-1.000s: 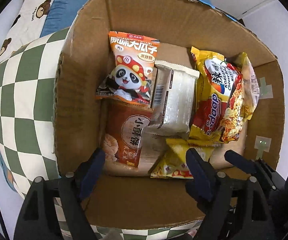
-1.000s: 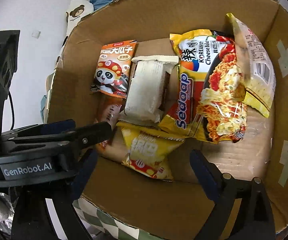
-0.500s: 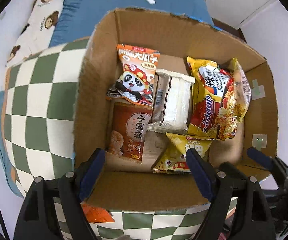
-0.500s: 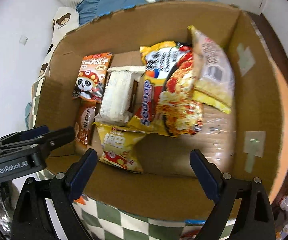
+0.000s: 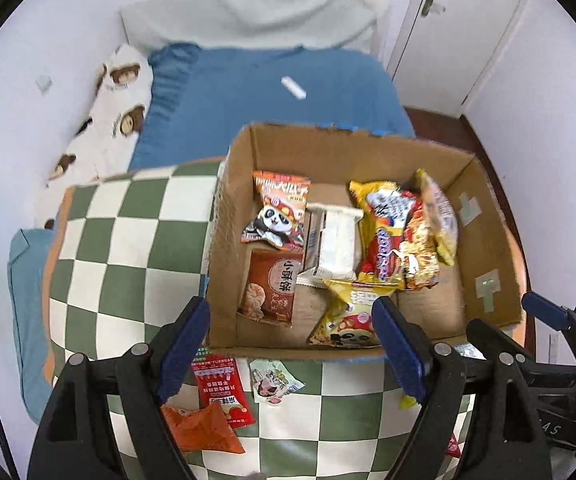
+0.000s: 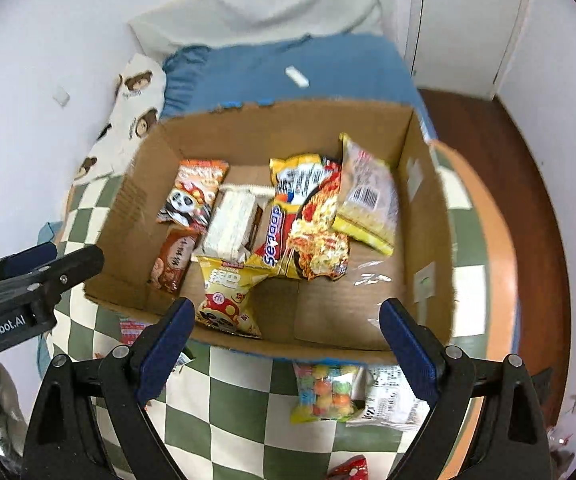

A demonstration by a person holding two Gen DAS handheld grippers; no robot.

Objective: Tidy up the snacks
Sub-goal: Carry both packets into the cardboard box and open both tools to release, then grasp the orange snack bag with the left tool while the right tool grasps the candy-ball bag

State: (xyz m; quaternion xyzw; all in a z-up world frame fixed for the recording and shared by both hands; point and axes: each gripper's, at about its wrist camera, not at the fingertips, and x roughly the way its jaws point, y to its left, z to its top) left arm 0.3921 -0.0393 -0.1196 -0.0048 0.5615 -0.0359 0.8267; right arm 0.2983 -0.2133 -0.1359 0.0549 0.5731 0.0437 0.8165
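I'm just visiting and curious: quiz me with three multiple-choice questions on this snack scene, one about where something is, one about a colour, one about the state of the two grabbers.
1. Where is the panda packet?
A. inside the cardboard box
B. on the blue bedding
C. held in a grabber

2. What colours is the checked cloth under the box?
A. red and black
B. green and white
C. blue and yellow

3. How are the left gripper and right gripper?
A. both shut on packets
B. one open, one shut
C. both open and empty

Answers: 1 A, it lies at the box's far left corner. 2 B, green and white squares show around the box. 3 C, each pair of blue pads stands wide apart with nothing between them.
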